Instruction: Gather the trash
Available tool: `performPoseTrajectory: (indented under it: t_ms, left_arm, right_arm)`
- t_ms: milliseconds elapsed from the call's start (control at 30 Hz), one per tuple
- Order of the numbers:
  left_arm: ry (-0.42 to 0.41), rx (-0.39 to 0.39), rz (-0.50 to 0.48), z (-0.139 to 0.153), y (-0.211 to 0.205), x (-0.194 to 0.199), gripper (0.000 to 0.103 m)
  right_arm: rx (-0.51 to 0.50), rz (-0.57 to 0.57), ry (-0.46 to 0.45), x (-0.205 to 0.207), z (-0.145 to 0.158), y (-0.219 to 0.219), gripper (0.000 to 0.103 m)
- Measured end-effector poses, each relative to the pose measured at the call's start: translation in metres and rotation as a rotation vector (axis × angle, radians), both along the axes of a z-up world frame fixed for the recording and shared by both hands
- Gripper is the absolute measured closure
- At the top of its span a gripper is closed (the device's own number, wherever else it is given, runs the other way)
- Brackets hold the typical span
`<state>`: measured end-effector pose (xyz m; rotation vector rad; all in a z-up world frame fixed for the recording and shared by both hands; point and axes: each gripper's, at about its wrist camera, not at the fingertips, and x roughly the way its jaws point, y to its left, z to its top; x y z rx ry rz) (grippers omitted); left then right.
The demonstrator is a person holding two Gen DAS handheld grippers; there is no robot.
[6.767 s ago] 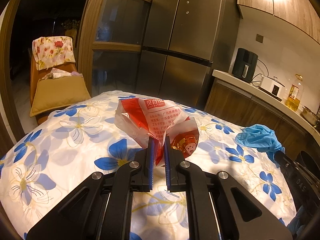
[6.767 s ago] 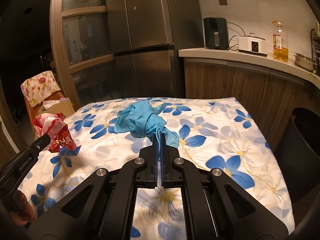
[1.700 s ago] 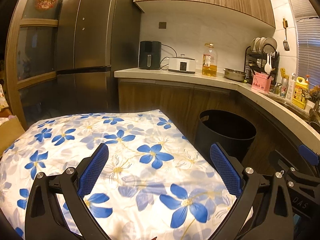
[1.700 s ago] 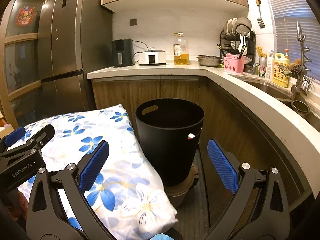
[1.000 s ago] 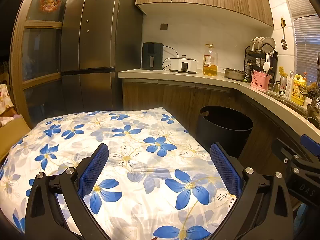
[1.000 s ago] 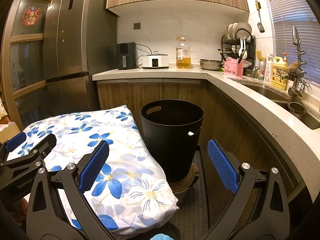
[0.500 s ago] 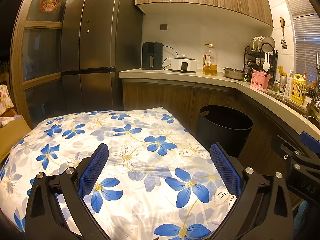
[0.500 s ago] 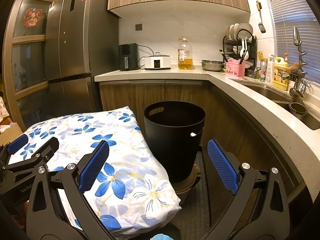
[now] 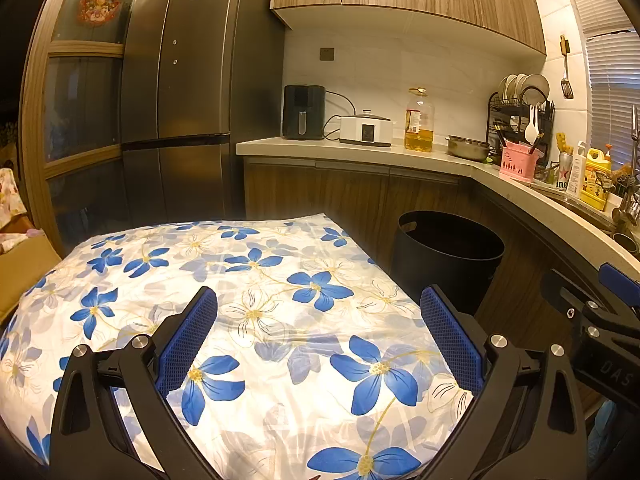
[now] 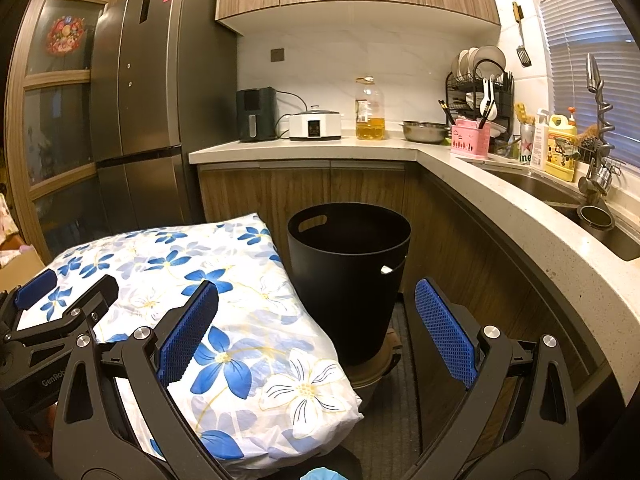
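Note:
A black round trash bin (image 10: pixel 349 276) stands on the floor between the table and the curved counter; it also shows in the left wrist view (image 9: pixel 448 256). My right gripper (image 10: pixel 316 308) is open and empty, held back from the bin. My left gripper (image 9: pixel 320 316) is open and empty above the flowered tablecloth (image 9: pixel 224 280). No trash lies on the cloth in either view. A bit of blue material (image 10: pixel 320 474) shows at the bottom edge of the right wrist view. The left gripper also shows at the left of the right wrist view (image 10: pixel 60 300).
A curved stone counter (image 10: pixel 500 208) with wooden cabinets runs right of the bin, with a sink (image 10: pixel 560 196), dish rack (image 10: pixel 480 96), oil bottle (image 10: pixel 370 108) and appliances. A tall fridge (image 9: pixel 180 112) stands behind the table. A cardboard box (image 9: pixel 20 268) sits at far left.
Both grippers held trash 6.8 s ago, a red wrapper and a blue glove; now both are open and empty. Over the last second both views drifted back slightly from the bin.

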<state>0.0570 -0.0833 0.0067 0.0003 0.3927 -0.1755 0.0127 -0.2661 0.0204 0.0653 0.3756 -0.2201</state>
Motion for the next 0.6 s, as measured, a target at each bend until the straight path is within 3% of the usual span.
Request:
performPoseTrajectory:
  t_ms: [600]
  left_arm:
    - [0.005,0.000,-0.011,-0.0001,-0.0009,-0.0014,0.006]
  right_arm:
    - [0.000,-0.004,0.000,-0.0006,0.0021,-0.0006,0.006]
